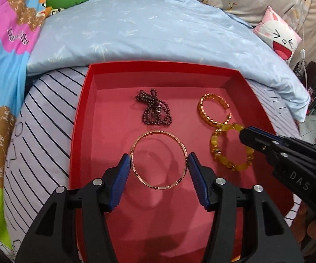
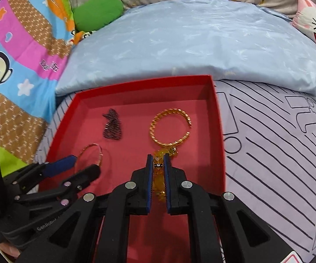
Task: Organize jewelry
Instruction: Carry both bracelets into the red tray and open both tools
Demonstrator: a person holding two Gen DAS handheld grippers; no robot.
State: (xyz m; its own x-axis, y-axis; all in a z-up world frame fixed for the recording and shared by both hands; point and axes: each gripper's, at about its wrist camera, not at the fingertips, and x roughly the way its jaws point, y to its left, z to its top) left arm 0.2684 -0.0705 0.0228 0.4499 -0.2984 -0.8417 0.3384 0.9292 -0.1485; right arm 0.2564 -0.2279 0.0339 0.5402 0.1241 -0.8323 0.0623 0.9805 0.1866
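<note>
Left hand-held gripper [image 1: 159, 164]: your jaws are spread round the rose-gold bangle [image 1: 158, 160].
Right hand-held gripper [image 2: 157, 164]: pinching the yellow bead bracelet [image 1: 231, 146].
Progress: all four pieces sit in the red box [image 1: 162, 68] — nearly done, I judge.

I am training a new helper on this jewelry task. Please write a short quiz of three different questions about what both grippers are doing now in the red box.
1. True or false: the left gripper is shut on the rose-gold bangle.
2. Which piece is the right gripper shut on? A) dark bead strand B) yellow bead bracelet C) gold cuff
3. Fill in: all four pieces lie inside the ____ box.

Key: 1 false, the jaws stand open around the bangle; 2 B; 3 red.
</note>
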